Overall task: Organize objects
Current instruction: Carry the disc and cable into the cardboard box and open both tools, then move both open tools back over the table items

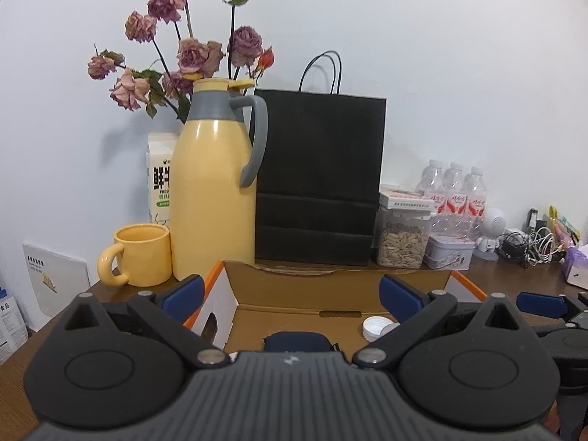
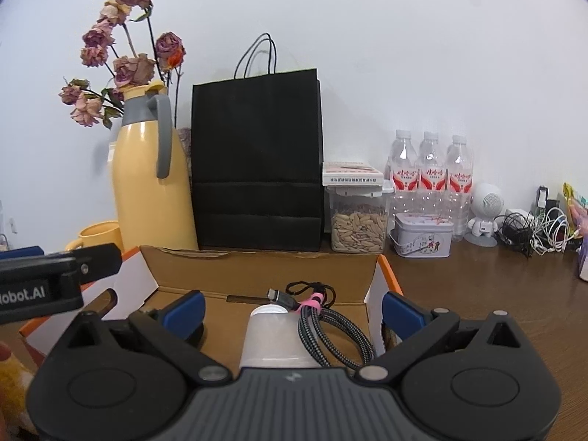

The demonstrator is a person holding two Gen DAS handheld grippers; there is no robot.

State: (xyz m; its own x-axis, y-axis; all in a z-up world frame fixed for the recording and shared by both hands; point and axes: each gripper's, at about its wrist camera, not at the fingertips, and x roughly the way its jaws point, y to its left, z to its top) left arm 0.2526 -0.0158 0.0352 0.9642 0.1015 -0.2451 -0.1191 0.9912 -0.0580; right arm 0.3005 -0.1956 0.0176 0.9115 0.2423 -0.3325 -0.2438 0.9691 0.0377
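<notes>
An open cardboard box (image 1: 301,294) with orange edges sits on the brown table just ahead of both grippers. My left gripper (image 1: 292,294) stands open over the box; below it lie a dark blue pouch (image 1: 297,341) and a white bottle cap (image 1: 375,327). My right gripper (image 2: 292,310) is also open above the same box (image 2: 257,268), with nothing pressed between its blue pads. Under it lie a white plastic bottle (image 2: 272,334) on its side and a coiled braided cable (image 2: 330,327) tied with a pink strap.
Behind the box stand a yellow thermos jug (image 1: 213,183), a yellow mug (image 1: 141,255), a black paper bag (image 1: 319,176), a jar of seeds (image 2: 358,220), a small tin (image 2: 422,237) and water bottles (image 2: 430,176). Tangled chargers (image 2: 533,231) lie far right. The left gripper's finger (image 2: 47,279) shows in the right view.
</notes>
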